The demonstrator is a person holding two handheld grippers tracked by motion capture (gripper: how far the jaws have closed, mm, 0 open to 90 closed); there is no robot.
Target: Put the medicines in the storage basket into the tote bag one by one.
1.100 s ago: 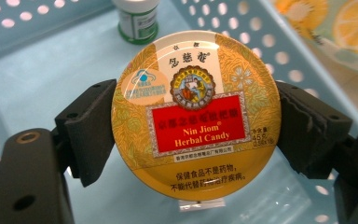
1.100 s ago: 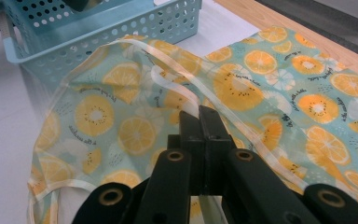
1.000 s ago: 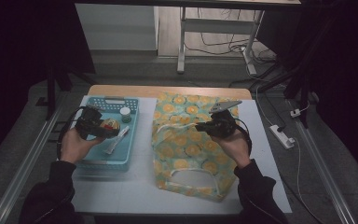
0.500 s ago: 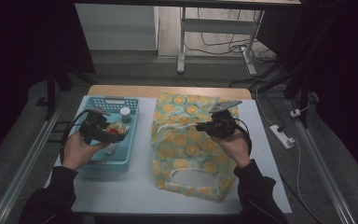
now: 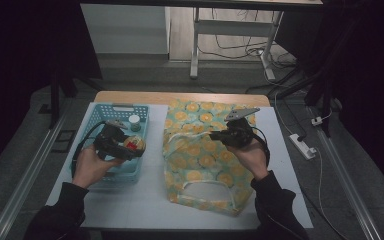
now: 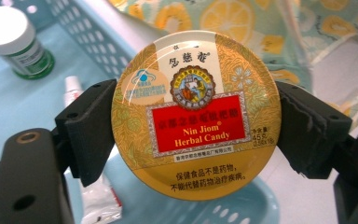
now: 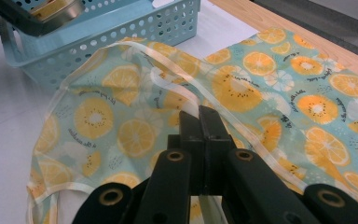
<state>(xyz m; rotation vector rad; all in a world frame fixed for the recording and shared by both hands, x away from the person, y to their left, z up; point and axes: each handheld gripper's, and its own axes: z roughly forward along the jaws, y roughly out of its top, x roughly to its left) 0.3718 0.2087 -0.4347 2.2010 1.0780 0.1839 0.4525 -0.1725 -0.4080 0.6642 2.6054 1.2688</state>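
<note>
Gripping: the left gripper (image 6: 193, 135) pinches a round candy tin (image 6: 196, 114) by its rim, one black jaw on each side, lid facing the camera.
Tin writing: "Nin Jiom Herbal Candy" in gold on a red panel; Chinese lines above and below it; "45g" at the panel's right end; smaller print too fine to read.
Tin place: in the high view the tin (image 5: 134, 144) hangs over the right half of the blue basket (image 5: 96, 117), which stands at the tabletop's left edge.
Left hand: the person's left hand (image 5: 91, 165) carries the left gripper (image 5: 125, 146) over the basket's near part.
Right gripper: the right gripper (image 7: 200, 122) has its jaws pressed together on the pale trim of the lemon-print bag (image 7: 261, 79); the trim runs out from between them.
Right gripper place: the right gripper (image 5: 215, 135) sits over the bag (image 5: 200, 160) in the middle of the tabletop (image 5: 130, 205), with its grey plate on top.
Bag: flat, turquoise with orange and lemon slices; tiny script around the slices cannot be read.
Around: a white-capped green bottle (image 6: 16, 44) stands in the basket's far right corner, its label blurred; a small white tube (image 6: 91, 186) lies on the basket floor, partly behind the left jaw and tin.
In the way: the basket's perforated right wall (image 7: 121, 32) stands between tin and bag.
Cut off: the tin and left gripper enter the right gripper view at its top left corner, mostly out of frame.
</note>
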